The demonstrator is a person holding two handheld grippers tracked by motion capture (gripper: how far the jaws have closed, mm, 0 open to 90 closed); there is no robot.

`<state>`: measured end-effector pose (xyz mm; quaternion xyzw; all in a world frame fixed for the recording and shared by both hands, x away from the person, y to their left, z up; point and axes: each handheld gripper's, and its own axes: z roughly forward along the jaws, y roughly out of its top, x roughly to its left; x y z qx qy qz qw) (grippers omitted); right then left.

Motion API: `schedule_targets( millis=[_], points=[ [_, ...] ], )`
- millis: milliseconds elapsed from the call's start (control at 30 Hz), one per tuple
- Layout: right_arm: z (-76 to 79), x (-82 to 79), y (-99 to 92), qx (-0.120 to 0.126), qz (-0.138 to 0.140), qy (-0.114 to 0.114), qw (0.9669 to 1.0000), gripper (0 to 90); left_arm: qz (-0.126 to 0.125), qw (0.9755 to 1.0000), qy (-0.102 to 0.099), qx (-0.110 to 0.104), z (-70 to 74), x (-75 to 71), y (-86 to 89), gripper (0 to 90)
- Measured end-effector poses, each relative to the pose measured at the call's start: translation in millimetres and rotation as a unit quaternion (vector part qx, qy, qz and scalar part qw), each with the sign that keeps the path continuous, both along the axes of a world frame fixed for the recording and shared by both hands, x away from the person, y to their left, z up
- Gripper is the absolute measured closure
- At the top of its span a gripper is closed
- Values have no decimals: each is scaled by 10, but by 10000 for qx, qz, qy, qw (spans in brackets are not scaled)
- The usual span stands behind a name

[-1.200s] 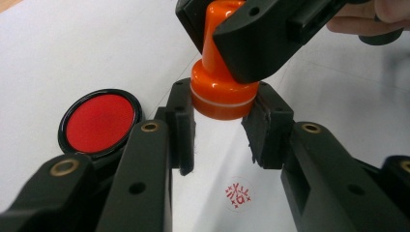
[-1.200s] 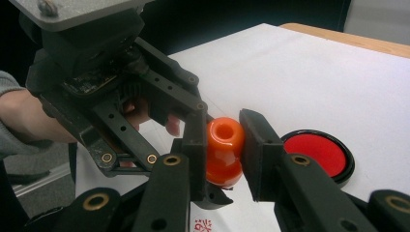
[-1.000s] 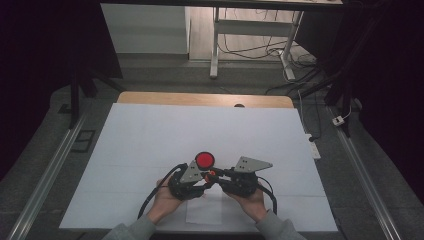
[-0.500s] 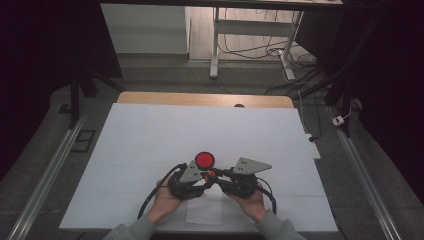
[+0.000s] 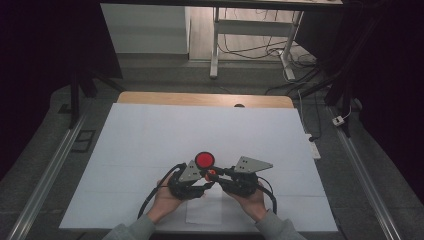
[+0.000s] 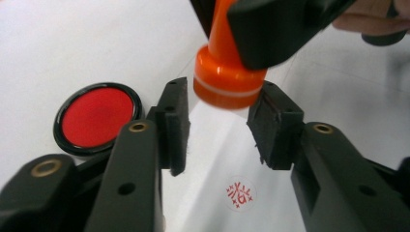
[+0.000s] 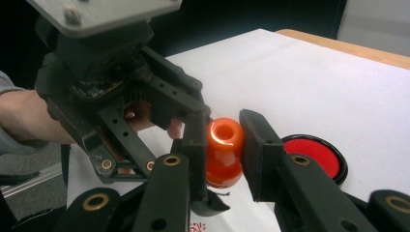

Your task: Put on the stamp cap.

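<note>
My right gripper [image 7: 225, 137] is shut on the neck of an orange stamp [image 7: 224, 150], pads pressing both sides. The stamp's wide base [image 6: 227, 79] hangs between the pads of my left gripper [image 6: 217, 128], whose jaws have just been opening; a gap shows on each side, so they do not press it. In the high view both grippers meet tip to tip at the stamp [image 5: 211, 173], near the table's front. A round red ink pad [image 5: 204, 160] lies just beyond them. A red stamped mark [image 6: 240, 193] sits on the paper below the stamp.
A large white sheet [image 5: 200, 125] covers the table, with a wooden edge [image 5: 205, 99] at the back. A smaller paper [image 5: 202, 212] lies under the hands. Metal rails [image 5: 45, 175] run along both sides. A desk frame and cables [image 5: 280, 55] stand beyond the table.
</note>
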<state>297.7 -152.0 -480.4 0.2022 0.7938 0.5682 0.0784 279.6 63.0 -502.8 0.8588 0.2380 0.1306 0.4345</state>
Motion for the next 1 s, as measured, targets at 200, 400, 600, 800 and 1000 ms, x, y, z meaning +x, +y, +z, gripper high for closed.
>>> schedule_targets(
  millis=[200, 400, 600, 800, 1000],
  points=[
    [1, -1, 0, 6, 4, 9, 10000, 730, -22, 10000, 61, 39, -7, 5, -4, 523],
    [6, 0, -4, -11, -3, -18, 10000, 730, -32, 9999, 108, 94, -2, 8, 15, 470],
    [7, 8, -15, -23, -29, -32, 10000, 730, 50, 9998, 124, 110, 5, 10, 52, 411],
    [7, 11, -16, -37, -41, -27, 10000, 730, 104, 9998, 150, 99, 17, -8, 95, 385],
    [7, 16, -20, -54, -55, -45, 10000, 730, 151, 9997, 166, 123, 34, -17, 169, 370]
  ],
)
